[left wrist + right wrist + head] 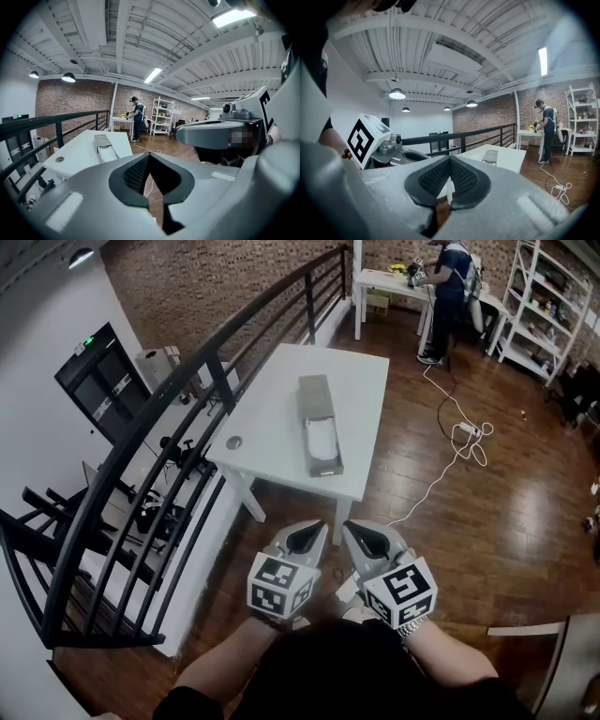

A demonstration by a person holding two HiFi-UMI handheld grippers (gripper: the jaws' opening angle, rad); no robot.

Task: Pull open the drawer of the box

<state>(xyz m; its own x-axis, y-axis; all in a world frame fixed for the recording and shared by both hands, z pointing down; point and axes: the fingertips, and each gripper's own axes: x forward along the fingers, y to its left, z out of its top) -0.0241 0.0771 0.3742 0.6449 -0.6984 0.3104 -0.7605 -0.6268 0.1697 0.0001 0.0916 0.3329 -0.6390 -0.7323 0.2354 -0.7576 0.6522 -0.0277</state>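
A long grey box (pixel 315 395) lies on the white table (pixel 272 409), and its drawer (pixel 322 444) is slid out toward me with a white inside showing. Both grippers hang in front of my body, well short of the table and touching nothing. My left gripper (pixel 305 538) is shut with nothing in its jaws. My right gripper (pixel 367 542) sits beside it, also shut and empty. In the left gripper view the box (pixel 104 146) shows beyond the closed left gripper (pixel 149 157). From the right gripper view the box (pixel 491 157) lies far past the closed right gripper (pixel 449 161).
A black metal railing (pixel 187 381) runs along the table's left side over a drop. A person (pixel 452 287) stands at a far white table, beside a white shelf unit (pixel 544 306). A white cable with a power strip (pixel 464 432) trails over the wooden floor on the right.
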